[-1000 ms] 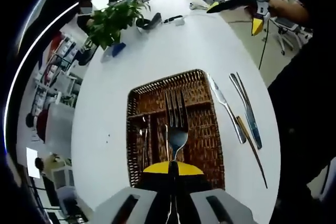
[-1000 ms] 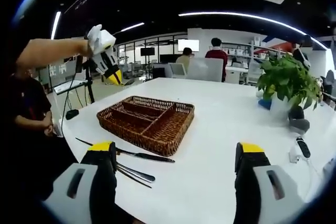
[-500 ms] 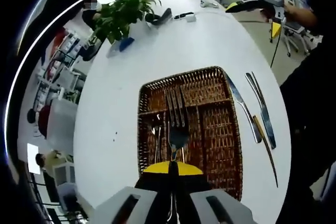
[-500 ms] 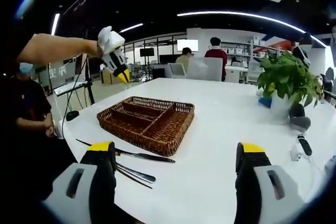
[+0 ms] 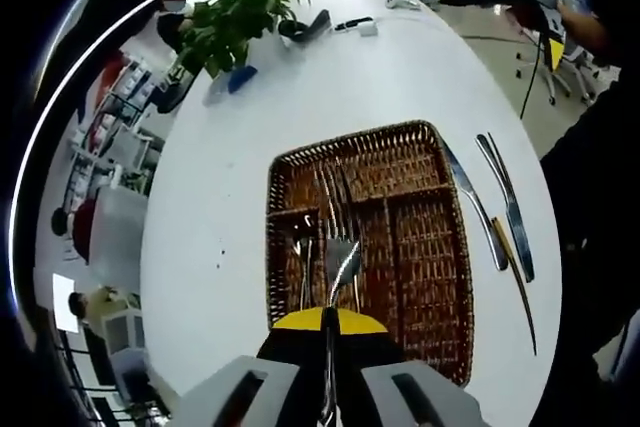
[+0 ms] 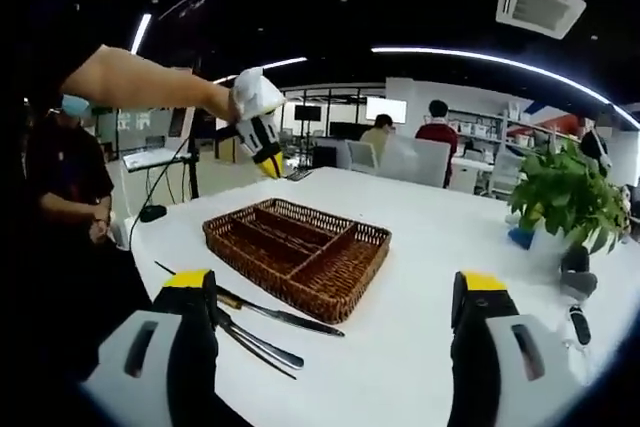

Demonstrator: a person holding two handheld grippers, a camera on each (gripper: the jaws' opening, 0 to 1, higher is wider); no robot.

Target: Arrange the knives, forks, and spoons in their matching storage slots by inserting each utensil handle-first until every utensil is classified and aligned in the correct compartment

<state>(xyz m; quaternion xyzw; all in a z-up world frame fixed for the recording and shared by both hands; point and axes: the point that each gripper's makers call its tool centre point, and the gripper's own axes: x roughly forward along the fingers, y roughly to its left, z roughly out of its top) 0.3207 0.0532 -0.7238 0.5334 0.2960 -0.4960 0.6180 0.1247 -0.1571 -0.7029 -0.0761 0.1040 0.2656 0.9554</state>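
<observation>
The left gripper (image 5: 329,332) is pinching a fork (image 5: 340,252) over the wicker tray (image 5: 430,247); if tilting, it is risking the wrong slot. The right gripper (image 6: 335,332) is hanging spread, holding nothing.

Bright, even light falls from overhead on the white table (image 5: 300,127), which glares almost blank in the left gripper view, with hardly a shadow under the wicker tray (image 5: 420,237). The fork (image 5: 338,252) held over the tray is smeared by motion blur, its tines doubled. In the right gripper view, long ceiling light strips (image 6: 480,52) glow against a dark ceiling, and the far office is washed pale and soft. Fisheye distortion bends the table edge and the strips, and detail blurs toward the borders.
</observation>
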